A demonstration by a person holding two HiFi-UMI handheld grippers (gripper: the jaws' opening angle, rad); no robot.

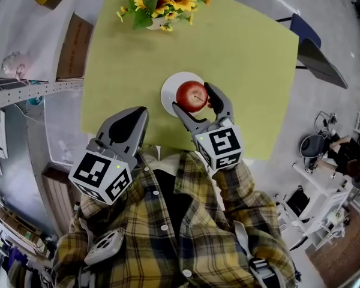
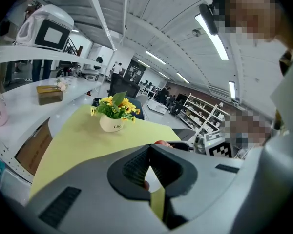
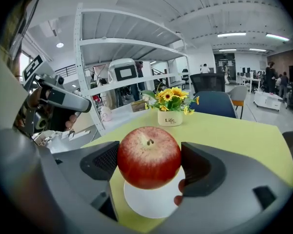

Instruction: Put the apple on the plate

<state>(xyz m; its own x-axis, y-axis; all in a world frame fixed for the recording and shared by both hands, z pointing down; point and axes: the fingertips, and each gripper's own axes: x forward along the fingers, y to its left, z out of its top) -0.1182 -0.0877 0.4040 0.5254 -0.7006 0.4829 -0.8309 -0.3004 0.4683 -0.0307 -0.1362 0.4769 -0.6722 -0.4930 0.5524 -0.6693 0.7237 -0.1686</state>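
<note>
A red apple (image 1: 192, 96) is gripped between the jaws of my right gripper (image 1: 192, 98), which is shut on it. The apple hangs just above a small white plate (image 1: 167, 95) on the yellow-green table (image 1: 246, 59). In the right gripper view the apple (image 3: 149, 156) fills the gap between the dark pads (image 3: 101, 161), with the plate (image 3: 151, 203) showing underneath. My left gripper (image 1: 141, 111) is held near the table's front edge, left of the plate, its jaws shut with nothing in them. The left gripper view shows its pads (image 2: 136, 165) meeting at the tips.
A white pot of sunflowers (image 1: 159, 2) stands at the table's far edge. A white shelf unit (image 1: 36, 89) and a brown box (image 1: 75, 44) lie to the left. A dark blue chair (image 1: 306, 32) is at the far right corner.
</note>
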